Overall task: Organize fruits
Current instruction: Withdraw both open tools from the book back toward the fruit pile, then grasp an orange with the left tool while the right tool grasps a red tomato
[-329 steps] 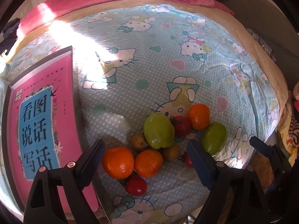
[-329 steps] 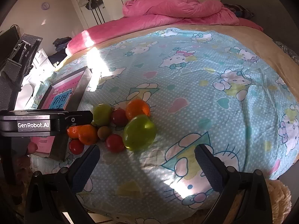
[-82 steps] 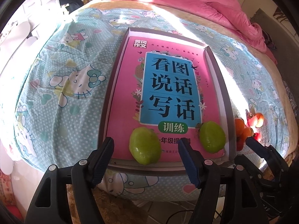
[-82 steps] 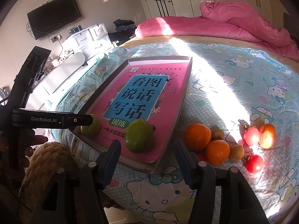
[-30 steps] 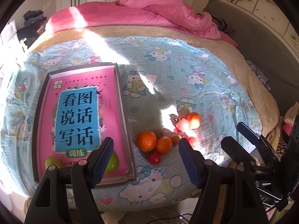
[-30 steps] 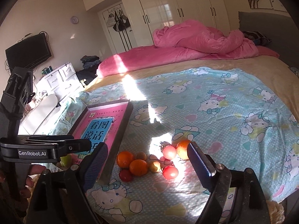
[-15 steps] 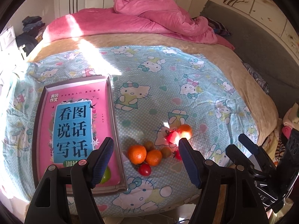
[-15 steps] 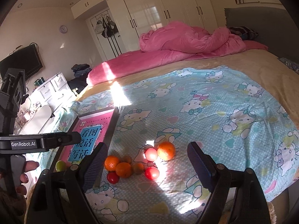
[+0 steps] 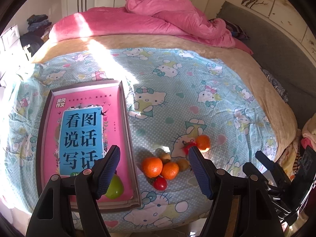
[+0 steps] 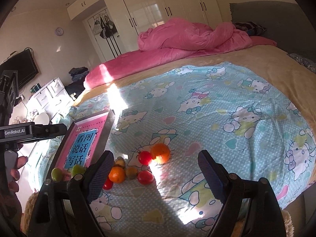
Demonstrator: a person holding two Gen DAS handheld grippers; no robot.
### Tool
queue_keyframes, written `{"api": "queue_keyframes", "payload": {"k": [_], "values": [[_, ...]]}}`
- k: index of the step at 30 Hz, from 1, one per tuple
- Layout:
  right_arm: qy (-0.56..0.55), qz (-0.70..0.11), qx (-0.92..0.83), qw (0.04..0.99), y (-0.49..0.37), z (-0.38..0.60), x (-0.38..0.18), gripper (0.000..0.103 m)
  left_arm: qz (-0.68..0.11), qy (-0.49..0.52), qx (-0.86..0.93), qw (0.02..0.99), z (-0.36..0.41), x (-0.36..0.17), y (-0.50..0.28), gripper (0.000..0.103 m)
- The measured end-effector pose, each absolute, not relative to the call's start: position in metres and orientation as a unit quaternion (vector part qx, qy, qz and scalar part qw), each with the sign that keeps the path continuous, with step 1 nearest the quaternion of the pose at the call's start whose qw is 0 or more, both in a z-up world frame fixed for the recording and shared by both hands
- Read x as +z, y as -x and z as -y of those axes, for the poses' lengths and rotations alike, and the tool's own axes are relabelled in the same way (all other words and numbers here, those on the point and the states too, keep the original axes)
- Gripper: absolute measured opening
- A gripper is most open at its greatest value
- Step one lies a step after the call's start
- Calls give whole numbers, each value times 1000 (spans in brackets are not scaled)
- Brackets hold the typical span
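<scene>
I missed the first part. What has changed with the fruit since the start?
Both green fruits left the pile and now lie in the tray, at its near end. Both tongs are open and empty. Oranges, tomatoes and small brown fruits remain on the sheet.

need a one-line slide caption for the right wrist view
Open right hand-held gripper above oranges and tomatoes on a cartoon-print bedsheet; two green fruits in the pink tray.

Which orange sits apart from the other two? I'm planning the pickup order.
The orange in the sunlit patch, beside a tomato. The other two oranges touch each other, nearer the tray.
</scene>
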State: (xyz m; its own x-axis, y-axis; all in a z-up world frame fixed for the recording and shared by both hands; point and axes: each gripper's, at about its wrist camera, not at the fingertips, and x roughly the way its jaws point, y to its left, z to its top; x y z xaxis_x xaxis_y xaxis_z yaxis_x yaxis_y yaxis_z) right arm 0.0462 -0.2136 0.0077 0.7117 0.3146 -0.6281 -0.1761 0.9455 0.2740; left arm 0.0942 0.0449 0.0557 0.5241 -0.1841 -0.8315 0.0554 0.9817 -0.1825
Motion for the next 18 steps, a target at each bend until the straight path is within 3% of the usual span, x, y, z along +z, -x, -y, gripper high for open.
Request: {"api": "queue_keyframes", "payload": {"k": [18], "values": [[-44, -442, 169, 880, -66, 189, -47, 87, -584, 22, -87, 807, -22, -18, -113, 72]]}}
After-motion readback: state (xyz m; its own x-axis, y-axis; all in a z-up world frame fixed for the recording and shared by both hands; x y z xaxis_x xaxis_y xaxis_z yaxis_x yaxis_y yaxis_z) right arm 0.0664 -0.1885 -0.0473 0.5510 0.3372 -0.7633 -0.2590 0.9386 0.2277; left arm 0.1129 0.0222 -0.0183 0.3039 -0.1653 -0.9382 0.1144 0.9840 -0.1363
